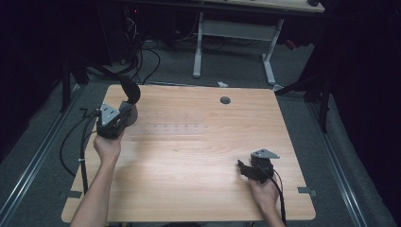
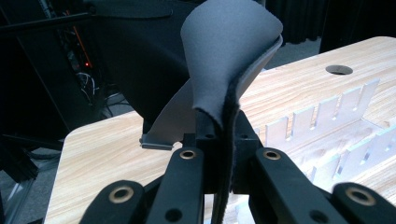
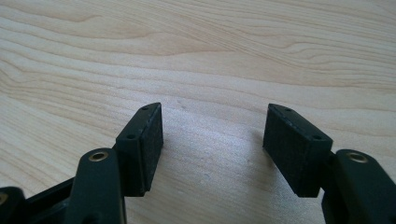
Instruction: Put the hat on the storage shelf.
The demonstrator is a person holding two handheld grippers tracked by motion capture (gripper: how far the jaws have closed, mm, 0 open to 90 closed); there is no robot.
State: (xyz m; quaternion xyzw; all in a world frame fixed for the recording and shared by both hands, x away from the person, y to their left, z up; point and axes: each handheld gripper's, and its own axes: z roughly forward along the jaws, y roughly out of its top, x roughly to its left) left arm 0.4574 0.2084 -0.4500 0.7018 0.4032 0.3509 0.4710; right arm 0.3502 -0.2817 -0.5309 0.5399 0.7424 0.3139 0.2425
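My left gripper point(image 1: 126, 110) point(image 2: 221, 130) is at the table's far left and is shut on a dark grey flexible sheet point(image 1: 130, 91) point(image 2: 224, 51). The sheet curls upward from the jaws, folded over itself. Just right of it, a clear plastic slotted divider tray point(image 1: 166, 128) point(image 2: 329, 119) lies on the wooden table point(image 1: 189, 194). My right gripper point(image 1: 242, 166) point(image 3: 212, 135) rests low over the table's front right. It is open, with bare wood between its pads point(image 3: 147, 140).
A round cable hole point(image 1: 225, 100) point(image 2: 339, 70) sits near the table's far edge. Cables trail off the left side to the floor. A white desk frame point(image 1: 234, 33) stands beyond the table, and dark curtains surround the area.
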